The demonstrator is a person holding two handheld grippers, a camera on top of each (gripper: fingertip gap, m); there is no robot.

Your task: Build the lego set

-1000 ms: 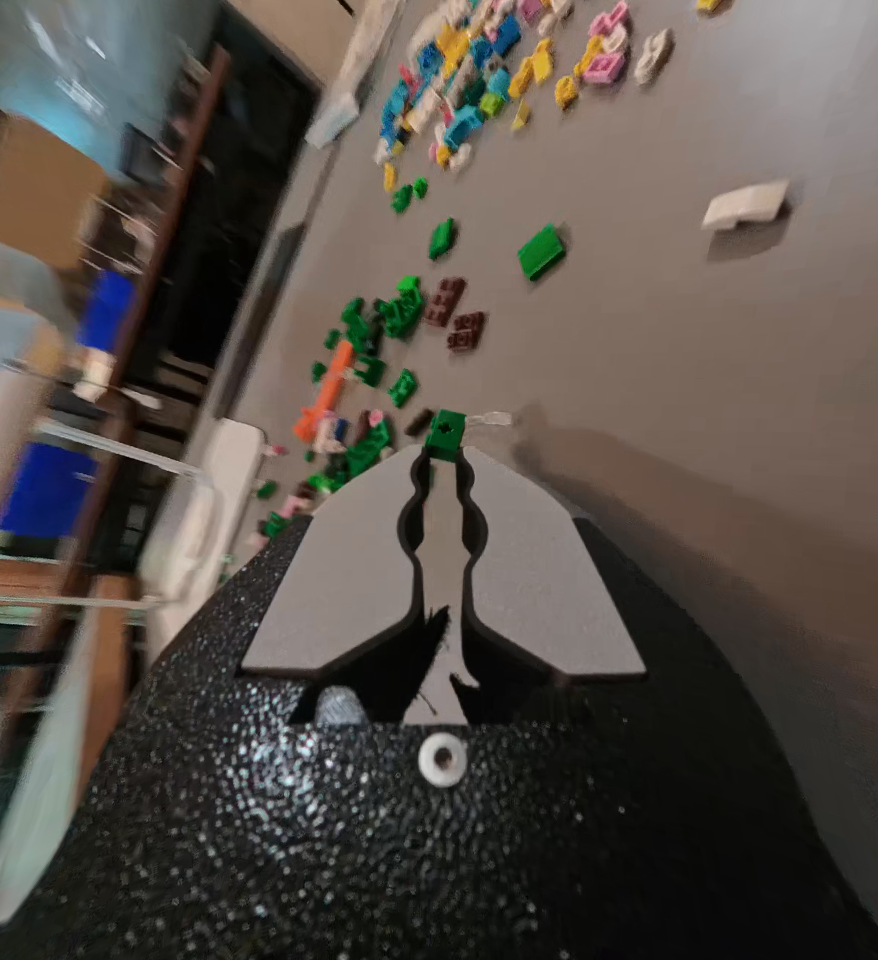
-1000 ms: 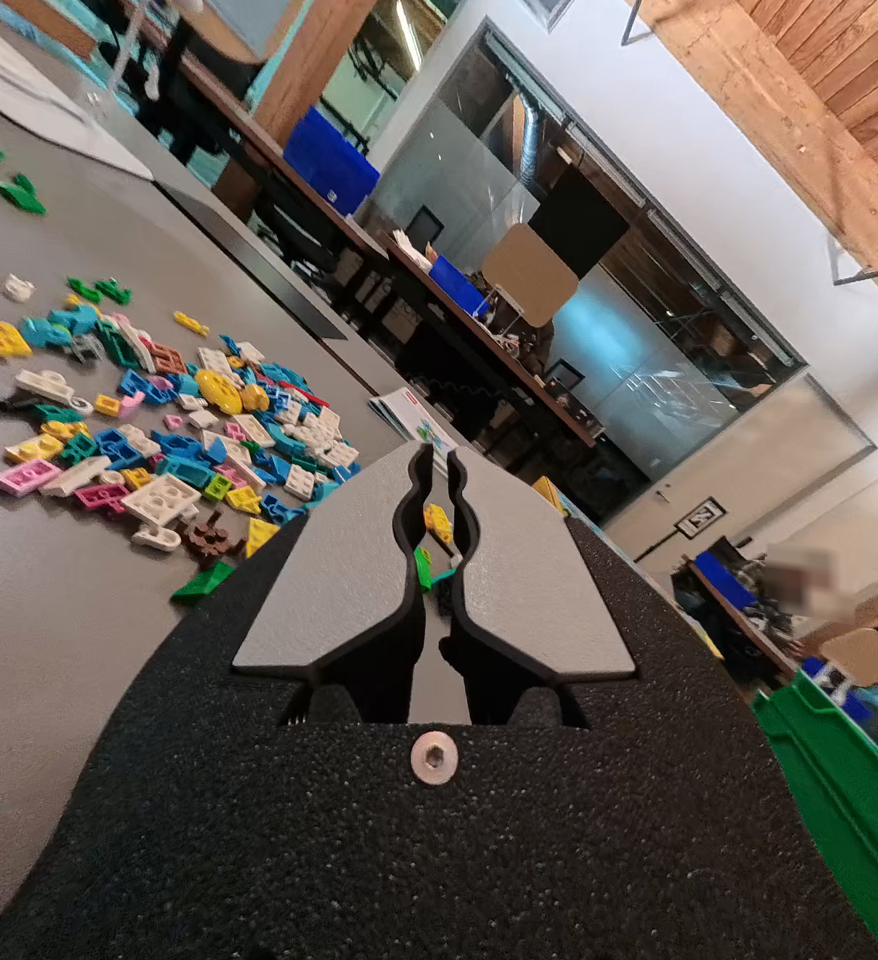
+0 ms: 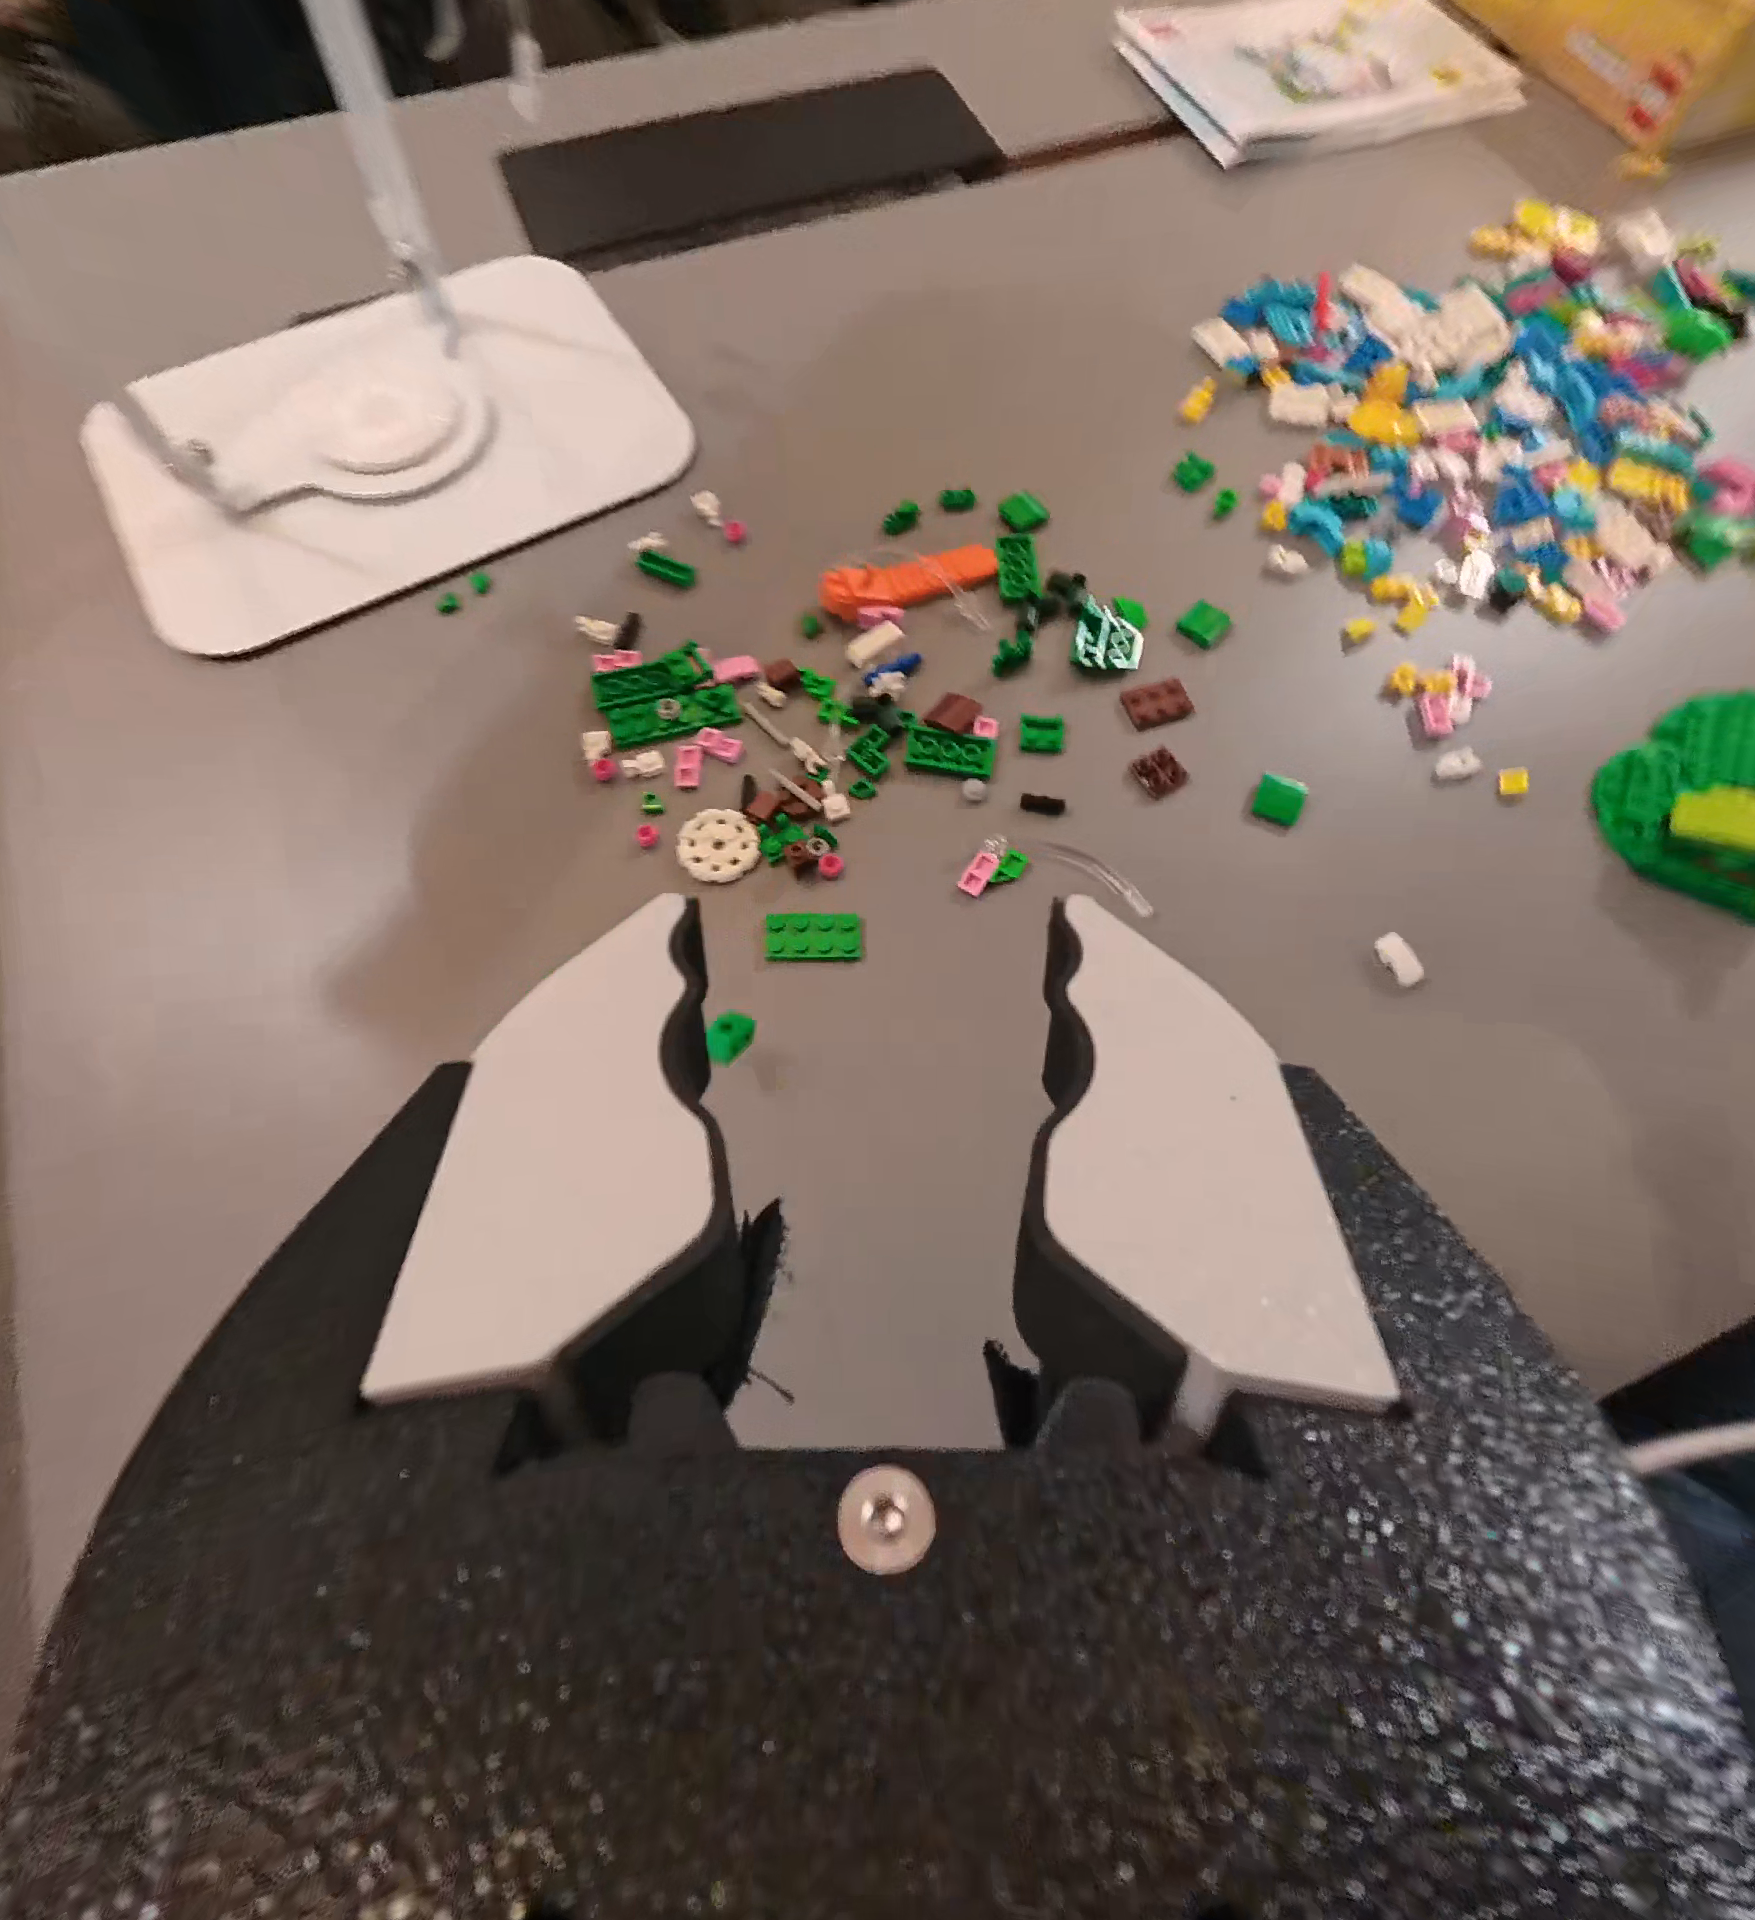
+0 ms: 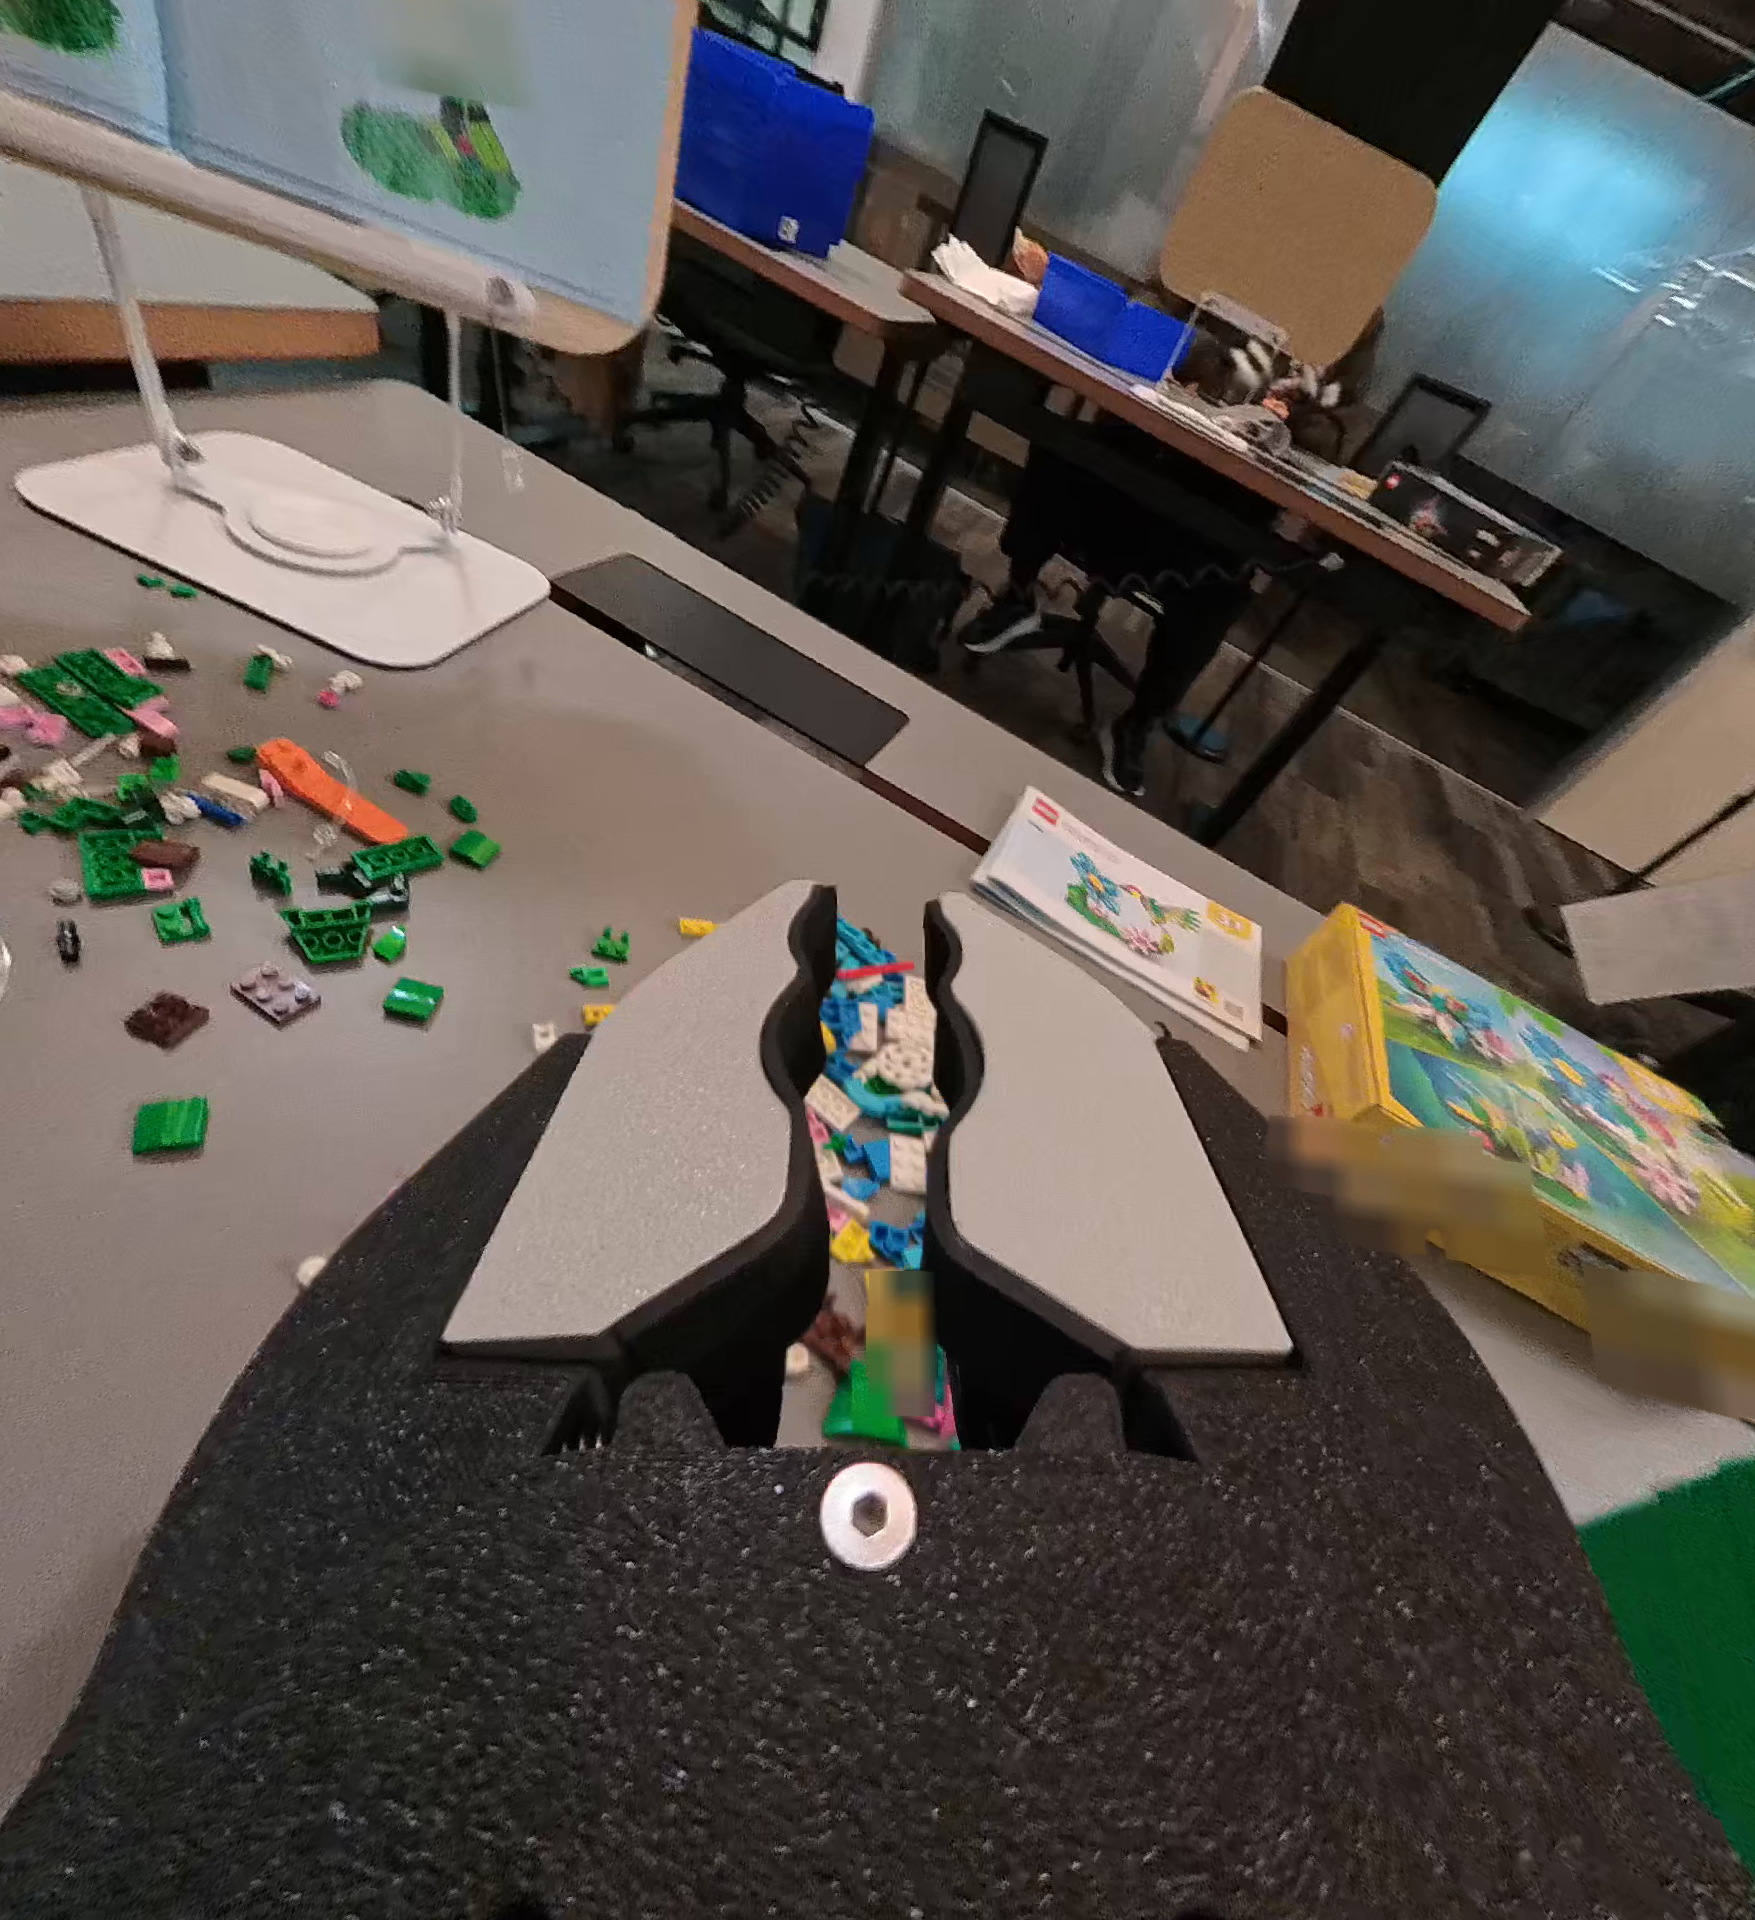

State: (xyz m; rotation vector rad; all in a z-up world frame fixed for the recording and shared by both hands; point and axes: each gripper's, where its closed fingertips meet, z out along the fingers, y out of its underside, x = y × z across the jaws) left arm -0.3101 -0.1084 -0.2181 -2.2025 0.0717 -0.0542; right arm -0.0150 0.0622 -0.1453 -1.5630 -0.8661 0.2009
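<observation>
**Both grippers hold nothing over a desk full of bricks**

The left hand-held gripper [image 3: 873, 914] is wide open and holds nothing. A tiny green brick [image 3: 729, 1037] lies on the grey desk [image 3: 229, 935], just beside the inner edge of the left finger (I cannot tell if it touches). A little farther on lies a flat green plate [image 3: 814, 936] with two rows of bumps, between the two fingertips.

Past that is a messy pile of green, brown and pink pieces [image 3: 800, 727] — with a round white wheel piece [image 3: 716, 845] at its near edge and a long orange piece [image 3: 904, 577] at its far side. Off to the right sits the half-built green model [image 3: 1725, 821], round and bumpy, with lime bricks on top. Farther back on the right is a big heap of blue, yellow, white and pink bricks [image 3: 1507, 416]. On the far left stands a white stand base [image 3: 385, 447].

The right hand-held gripper [image 4: 878, 914] is only a little open — a thin gap shows between its fingers, and nothing is in it. Through the gap you see the colourful heap [image 4: 878, 1081] on the desk below. Beyond the tips, to the right, lie the instruction booklet [image 4: 1122, 914] and the yellow box [image 4: 1496, 1081].
</observation>
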